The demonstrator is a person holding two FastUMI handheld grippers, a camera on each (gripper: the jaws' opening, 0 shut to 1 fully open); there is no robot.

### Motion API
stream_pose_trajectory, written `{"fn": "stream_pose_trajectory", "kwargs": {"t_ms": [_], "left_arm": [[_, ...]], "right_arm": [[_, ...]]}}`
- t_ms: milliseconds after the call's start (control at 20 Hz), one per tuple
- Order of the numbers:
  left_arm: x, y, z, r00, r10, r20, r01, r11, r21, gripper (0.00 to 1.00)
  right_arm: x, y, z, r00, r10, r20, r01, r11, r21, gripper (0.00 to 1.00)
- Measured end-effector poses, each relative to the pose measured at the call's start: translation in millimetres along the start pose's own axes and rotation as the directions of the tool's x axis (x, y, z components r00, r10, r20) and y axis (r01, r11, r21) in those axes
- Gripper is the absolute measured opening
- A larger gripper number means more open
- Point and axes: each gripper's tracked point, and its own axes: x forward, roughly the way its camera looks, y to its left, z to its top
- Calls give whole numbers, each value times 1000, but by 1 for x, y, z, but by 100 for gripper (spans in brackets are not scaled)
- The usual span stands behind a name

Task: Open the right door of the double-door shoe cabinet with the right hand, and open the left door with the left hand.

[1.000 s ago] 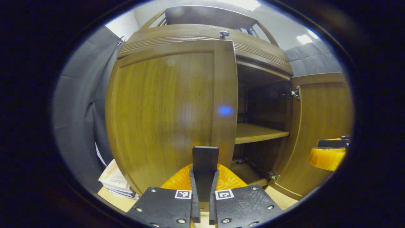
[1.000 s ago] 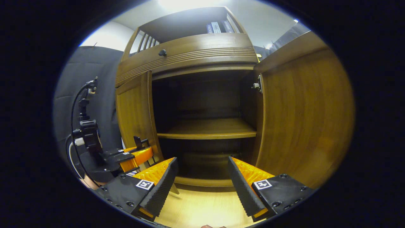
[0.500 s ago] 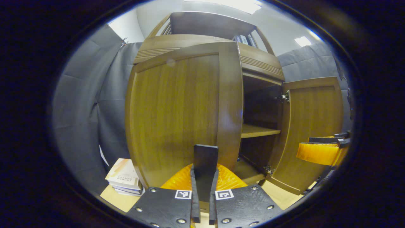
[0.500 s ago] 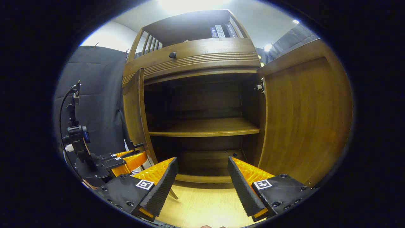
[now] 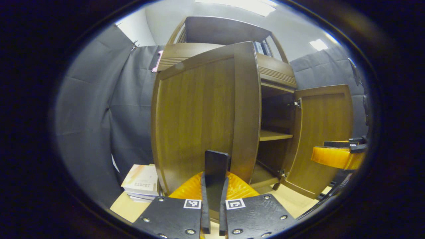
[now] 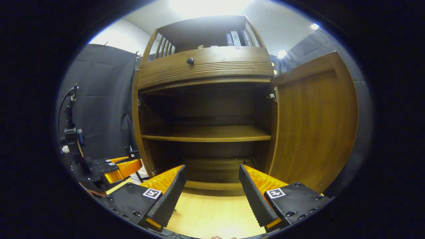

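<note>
Now two doors: left door [image 5: 199, 113] and right door [image 6: 312, 122] open; left gripper [image 5: 215, 159] fingers pinching left door's edge, right gripper [image 6: 211, 186] fingers spread; book stack [image 5: 141, 182] in left gripper view.

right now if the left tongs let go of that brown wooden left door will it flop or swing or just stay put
The brown wooden left door is a rigid framed panel, so it likely won't flex. It probably pivots on hinges like the metal hinge on the brown wooden right door, which stands open unheld, so it may well stay. The left tongs look shut on its edge.
</note>
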Motion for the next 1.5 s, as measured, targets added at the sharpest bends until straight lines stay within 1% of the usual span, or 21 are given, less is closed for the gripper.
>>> {"fn": "stream_pose_trajectory", "kwargs": {"t_ms": [100, 150, 200, 250, 300, 350, 400, 450, 500, 550, 600, 700, 750, 800, 1000, 1050, 1200, 1250, 1300, 1400, 1500], "left_arm": [[-12, 9, 1, 1000, 8, 4, -8, 1000, -3, 14], [-18, 15, 1, 1000, 13, 6, -13, 1000, -2, 12], [-24, 22, 1, 1000, 17, 10, -17, 1000, -4, 14], [-29, 28, 2, 1000, 18, 11, -18, 1000, -12, 12], [-34, 34, 1, 1000, 17, 14, -17, 999, -27, 14], [-39, 41, 2, 1000, 16, 15, -15, 999, -35, 12], [-43, 47, 5, 1000, 15, 21, -14, 999, -29, 12], [-49, 53, 7, 1000, 14, 25, -14, 1000, -21, 13], [-56, 59, 7, 1000, 14, 27, -14, 1000, -20, 13], [-61, 65, 8, 999, 13, 30, -12, 1000, -24, 11], [-64, 75, 7, 999, 8, 31, -7, 1000, -31, 13], [-69, 91, 7, 999, 4, 33, -2, 999, -39, 13], [-71, 99, 7, 999, 3, 34, -1, 999, -44, 11], [-74, 107, 5, 999, -2, 35, 3, 999, -44, 13], [-80, 128, 12, 998, -38, 41, 39, 999, -22, 10], [-81, 134, 15, 998, -43, 43, 43, 999, -8, 8], [-83, 161, 17, 999, -29, 46, 28, 999, 23, 8], [-83, 167, 19, 998, -40, 51, 38, 999, 26, 8], [-87, 169, 19, 997, -49, 51, 48, 998, 28, 12], [-88, 177, 20, 997, -52, 49, 50, 998, 44, 12], [-90, 190, 21, 998, -36, 54, 33, 998, 50, 8]], "right_arm": [[-4, -2, -4, 1000, -11, -5, 11, 1000, 8, 96], [-6, -2, -6, 1000, -18, -6, 18, 1000, 16, 96], [-8, -3, -8, 1000, -22, -7, 22, 999, 24, 96], [-9, -2, -9, 1000, -27, -8, 27, 999, 29, 96], [-10, -2, -10, 1000, -28, -9, 28, 999, 31, 96], [-12, -1, -11, 1000, -30, -8, 31, 999, 31, 96], [-14, -2, -10, 999, -32, -6, 32, 999, 28, 96], [-15, -2, -10, 999, -34, -2, 34, 999, 25, 99], [-16, -3, -9, 999, -36, 1, 36, 999, 21, 96], [-18, -4, -9, 999, -39, 3, 39, 999, 17, 96], [-19, -6, -8, 999, -44, 3, 43, 999, 14, 96], [-23, -10, -9, 998, -55, 1, 55, 998, 11, 96], [-24, -13, -10, 998, -62, -2, 62, 998, 9, 96], [-26, -16, -10, 997, -71, -7, 71, 997, 6, 96], [-31, -31, -8, 994, -108, -23, 108, 994, 5, 96], [-33, -34, -7, 993, -116, -23, 116, 993, 3, 96], [-36, -41, -3, 990, -135, -30, 135, 991, -8, 96], [-37, -42, -2, 990, -137, -33, 137, 990, -13, 96], [-38, -42, -2, 989, -140, -37, 139, 990, -23, 96], [-40, -47, 0, 988, -151, -36, 149, 988, -49, 96], [-40, -48, 1, 987, -158, -37, 156, 986, -55, 96]]}}
